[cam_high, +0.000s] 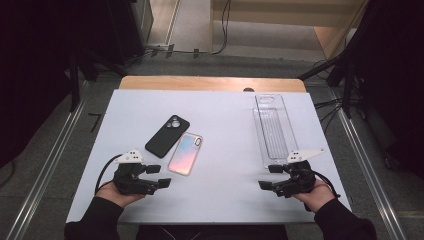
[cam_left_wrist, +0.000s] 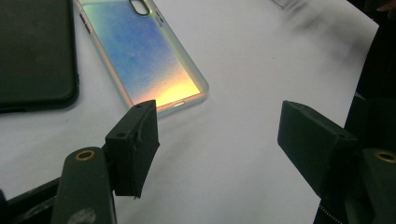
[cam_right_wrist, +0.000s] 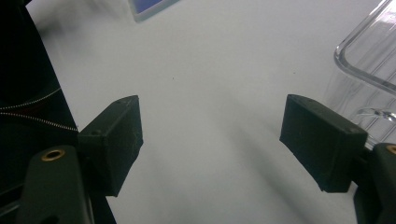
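Note:
A black phone case (cam_high: 167, 135) and an iridescent pink-blue phone case (cam_high: 185, 153) lie side by side left of the table's middle. The left gripper view has the iridescent case (cam_left_wrist: 142, 58) just beyond the jaws and the black case (cam_left_wrist: 35, 53) at the left. A long clear plastic tray (cam_high: 272, 127) lies at the right; its corner (cam_right_wrist: 369, 60) appears in the right gripper view. My left gripper (cam_high: 159, 176) rests near the front left, open, with nothing between its jaws (cam_left_wrist: 217, 140). My right gripper (cam_high: 269, 176) sits just below the tray's near end, open and empty (cam_right_wrist: 210, 140).
The white table top (cam_high: 225, 130) has a wooden strip along its far edge. Metal rails run along both sides of the table. Dark stands and cables crowd the floor beyond. Bare table lies between the two grippers.

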